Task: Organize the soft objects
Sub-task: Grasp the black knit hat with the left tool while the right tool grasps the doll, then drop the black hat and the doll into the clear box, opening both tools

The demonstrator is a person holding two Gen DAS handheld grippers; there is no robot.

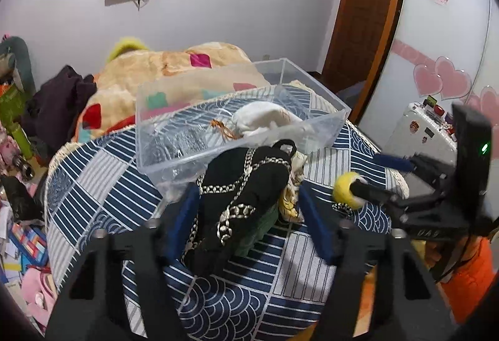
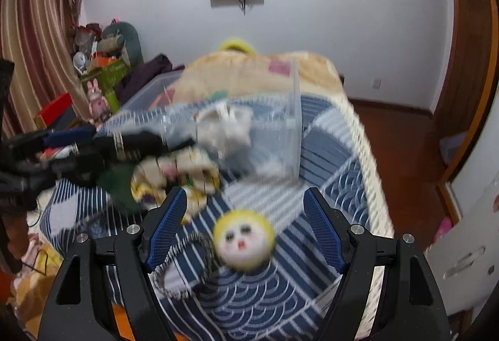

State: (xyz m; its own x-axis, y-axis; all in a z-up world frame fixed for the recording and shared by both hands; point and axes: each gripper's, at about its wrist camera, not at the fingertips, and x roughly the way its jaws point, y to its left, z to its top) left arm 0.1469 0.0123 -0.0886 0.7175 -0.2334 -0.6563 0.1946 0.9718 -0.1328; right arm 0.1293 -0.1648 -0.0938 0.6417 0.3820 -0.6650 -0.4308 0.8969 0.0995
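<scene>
- The clear box (image 1: 240,122) sat on the blue bed cover (image 1: 93,179), and it is the landmark here. A white soft thing (image 1: 265,119) already lay inside it.
- The left tongs (image 1: 249,207) were just in front of the box. Their blue pads stood on both sides of a black cloth (image 1: 243,194) with a gold chain print.
- The pads looked close to the cloth, maybe just touching it. It was hard to tell if they were squeezing it, so it may not have been held yet.
- The cloth stood tall like a lump. Its long side pointed from the tongs toward the box.
- A green bit (image 1: 265,225) and a flowery cloth (image 2: 174,175) lay right beside the black one, also in front of the box.
- The right tongs (image 2: 243,228) were wide open and held nothing.
- A little doll head (image 2: 243,244), yellow around a white face, lay on the cover between the open pads. It was in front of the box and nearer its right side.
- A cord (image 2: 187,263) trailed from the head to the left.
- The right tongs were much nearer the head. The left tongs were nearer the black cloth.
- The next move was likely to close on each thing and lift it forward into the box.
</scene>
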